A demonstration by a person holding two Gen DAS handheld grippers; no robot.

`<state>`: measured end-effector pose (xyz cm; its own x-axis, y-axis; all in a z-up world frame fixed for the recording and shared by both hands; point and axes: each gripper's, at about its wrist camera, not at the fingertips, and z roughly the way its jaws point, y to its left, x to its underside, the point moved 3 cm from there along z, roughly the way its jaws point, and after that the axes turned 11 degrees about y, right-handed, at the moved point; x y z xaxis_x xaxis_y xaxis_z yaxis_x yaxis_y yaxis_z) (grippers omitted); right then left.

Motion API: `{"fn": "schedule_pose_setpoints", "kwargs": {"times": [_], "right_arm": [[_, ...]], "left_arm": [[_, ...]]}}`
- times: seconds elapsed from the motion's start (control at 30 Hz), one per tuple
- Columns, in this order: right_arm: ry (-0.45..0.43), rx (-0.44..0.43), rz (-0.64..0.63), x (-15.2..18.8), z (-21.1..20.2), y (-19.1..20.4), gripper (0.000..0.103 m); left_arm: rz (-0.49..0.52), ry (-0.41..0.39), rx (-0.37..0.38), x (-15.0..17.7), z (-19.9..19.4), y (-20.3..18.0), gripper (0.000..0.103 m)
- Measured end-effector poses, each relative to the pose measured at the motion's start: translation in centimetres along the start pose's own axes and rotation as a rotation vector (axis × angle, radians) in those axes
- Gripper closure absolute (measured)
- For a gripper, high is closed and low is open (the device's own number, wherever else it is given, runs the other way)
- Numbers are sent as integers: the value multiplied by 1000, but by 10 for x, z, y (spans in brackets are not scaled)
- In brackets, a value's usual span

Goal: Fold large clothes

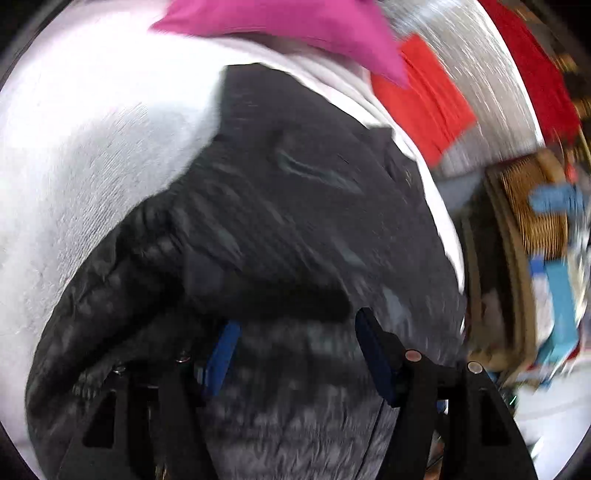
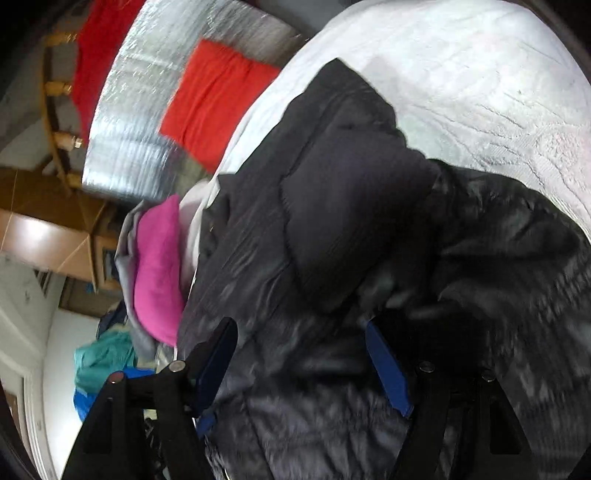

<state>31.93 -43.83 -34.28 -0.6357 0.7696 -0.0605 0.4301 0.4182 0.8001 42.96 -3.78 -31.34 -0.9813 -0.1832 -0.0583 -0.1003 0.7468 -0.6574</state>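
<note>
A black quilted puffer jacket [image 1: 295,166] lies bunched on a white textured bedcover [image 1: 92,147]. In the left wrist view my left gripper [image 1: 295,321] stands open just above the jacket's near part. Its blue pads [image 1: 221,354] are wide apart, with loose fabric below and between them, and a fold hides the left fingertip. In the right wrist view the same jacket [image 2: 351,203] fills the middle, with a folded flap on top. My right gripper [image 2: 300,325] is also open over it, and its pads [image 2: 388,365] grip no cloth. Both views are blurred by motion.
A pink folded cloth [image 1: 295,22] [image 2: 159,266] and a red folded cloth [image 1: 424,99] [image 2: 218,96] lie beyond the jacket, near a silver foil mat [image 2: 136,122]. A teal garment [image 2: 103,362] lies on the floor beside the bed. A wicker basket [image 1: 532,214] stands off the bed's edge.
</note>
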Motion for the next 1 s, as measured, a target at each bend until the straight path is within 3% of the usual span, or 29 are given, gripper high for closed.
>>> {"fn": "schedule_pose_setpoints", "kwargs": {"times": [0.13,0.2,0.23,0.3,0.37,0.4,0.47,0.53,0.63,0.73,0.83,0.93,1.0], "right_arm": [[-95,8,-28,-14,0,4,33],[-105,21,-18,-23,5,3,58],[-101,13,-11,-26,6,3,60],[-112,3,-20,-28,5,5,67],[-153,28,-85,-25,-4,18,73],[-172,35,-111,-22,-13,22,74],[-219,35,-160,-13,-27,34,74],[-243,61,-195,-8,-32,39,74],[-171,132,-135,-15,-13,21,74],[-114,82,-61,-22,-7,4,74],[-97,32,-51,-23,-14,8,70],[-90,19,-16,-21,-19,3,44],[-92,12,13,-21,-18,-1,43]], "left_arm": [[-71,-47,92,-23,1,8,37],[-111,-85,158,-33,-2,13,37],[-120,-90,173,-35,1,13,37],[-124,-102,180,-40,3,15,48],[-112,-119,164,-43,1,15,69],[-113,-124,178,-41,-1,15,71],[-101,-137,192,-32,-6,10,76],[-50,-156,159,-26,-15,6,76],[-28,-102,47,-26,3,6,75],[-89,-56,82,-27,13,15,72],[-72,-47,82,-25,3,14,66],[-91,-41,80,-21,-2,17,59],[-88,-52,75,-17,-7,18,57]]}}
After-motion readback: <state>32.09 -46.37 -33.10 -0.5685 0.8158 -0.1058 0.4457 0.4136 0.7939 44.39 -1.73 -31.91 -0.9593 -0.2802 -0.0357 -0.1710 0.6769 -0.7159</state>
